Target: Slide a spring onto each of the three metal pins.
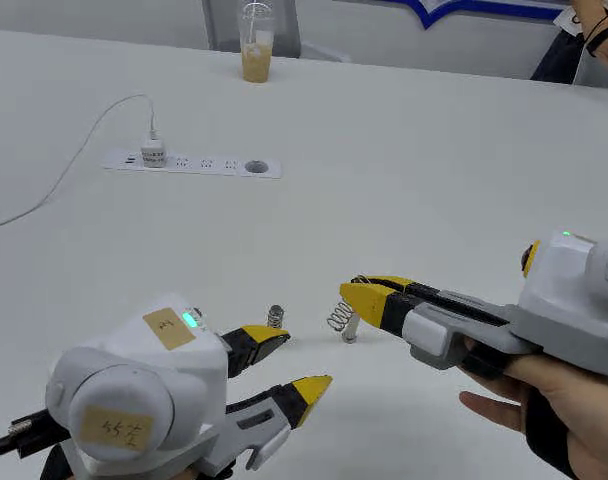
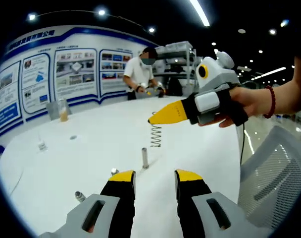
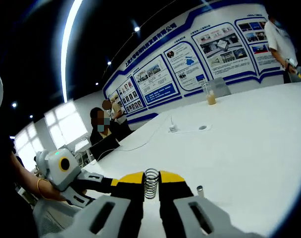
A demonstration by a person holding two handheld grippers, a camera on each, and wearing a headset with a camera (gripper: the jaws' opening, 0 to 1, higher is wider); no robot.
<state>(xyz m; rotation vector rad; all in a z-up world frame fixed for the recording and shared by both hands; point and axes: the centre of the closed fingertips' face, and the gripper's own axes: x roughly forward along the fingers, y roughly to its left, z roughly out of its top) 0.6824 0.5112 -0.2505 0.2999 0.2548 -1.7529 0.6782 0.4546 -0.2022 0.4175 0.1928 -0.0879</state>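
Nearest, the left gripper [image 1: 308,359] idles with jaws wide and empty. Beyond it, the right gripper [image 1: 346,291], jaws narrow, pinches a spring [image 1: 339,317] by its top coils. The spring hangs just beside a bare pin [image 1: 351,331] on the bench [image 1: 414,180], apparently so its bore can be lined up over the pin's tip.

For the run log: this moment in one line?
right gripper shut on spring | spring beside bare pin, not on | left gripper open
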